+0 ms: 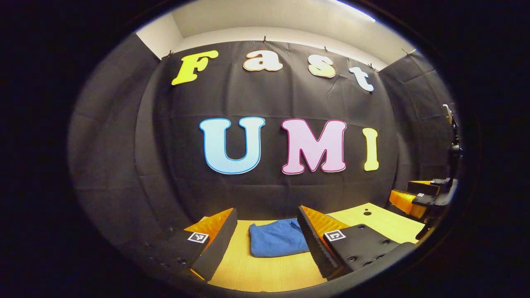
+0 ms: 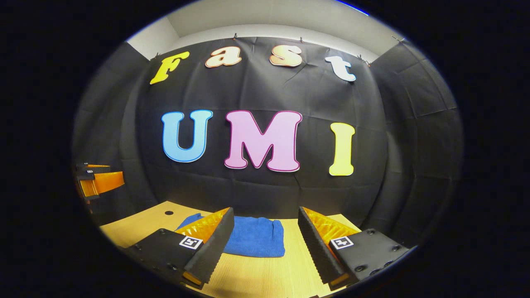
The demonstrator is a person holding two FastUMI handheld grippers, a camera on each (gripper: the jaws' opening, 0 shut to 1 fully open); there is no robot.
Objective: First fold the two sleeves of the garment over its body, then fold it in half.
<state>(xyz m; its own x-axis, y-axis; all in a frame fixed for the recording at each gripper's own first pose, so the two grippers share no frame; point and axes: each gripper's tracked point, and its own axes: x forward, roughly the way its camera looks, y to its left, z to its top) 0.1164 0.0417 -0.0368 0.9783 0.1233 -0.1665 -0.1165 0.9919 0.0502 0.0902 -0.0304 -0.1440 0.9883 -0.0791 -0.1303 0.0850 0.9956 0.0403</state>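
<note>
We see both the left gripper [image 1: 267, 231] and right gripper [image 2: 265, 231] spread wide, gripping nothing; the garment [image 1: 276, 238] low-centre looks soft, floppy, best pinched at edges.

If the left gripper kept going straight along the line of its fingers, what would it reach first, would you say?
Probably the folded blue garment on the wooden table: it lies ahead between the open fingers of the left gripper. Depth is unclear, so it might pass above and meet the black cloth wall.
</note>
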